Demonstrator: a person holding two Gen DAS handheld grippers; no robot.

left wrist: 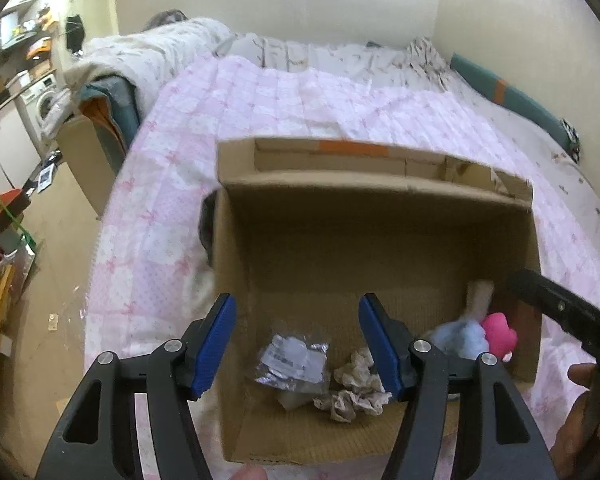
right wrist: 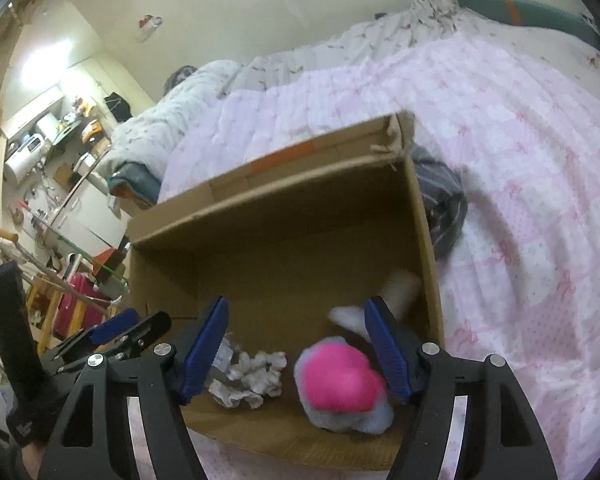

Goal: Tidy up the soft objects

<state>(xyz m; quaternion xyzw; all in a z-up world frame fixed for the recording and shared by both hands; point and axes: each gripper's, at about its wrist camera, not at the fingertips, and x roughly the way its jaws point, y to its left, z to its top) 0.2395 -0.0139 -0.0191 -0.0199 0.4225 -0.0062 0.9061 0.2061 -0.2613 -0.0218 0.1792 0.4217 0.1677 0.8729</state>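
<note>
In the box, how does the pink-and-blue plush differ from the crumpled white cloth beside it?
The pink-and-blue plush is bright and fluffy; the crumpled white cloth is pale and wrinkled. The plush forms one rounded lump, while the cloth is a flat, irregular wad. The plush sits toward the box's right wall, the cloth nearer the middle, next to a silvery packet. Both lie loose on the floor of the cardboard box, and neither claw holds them.

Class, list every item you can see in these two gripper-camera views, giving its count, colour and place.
Cardboard box: one, brown, open, on the bed.
Plush toy: one, pink and pale blue, in the box's right near corner.
Crumpled cloth: one, off-white, box floor.
Foil packet: one, silver, box floor, left of the cloth.
Quilt: one, pink-and-white, covering the bed.
Dark garment: one, grey, on the quilt beside the box.
Left gripper: blue pads, open over the box.
Right gripper: blue pads, open over the plush toy.
</note>
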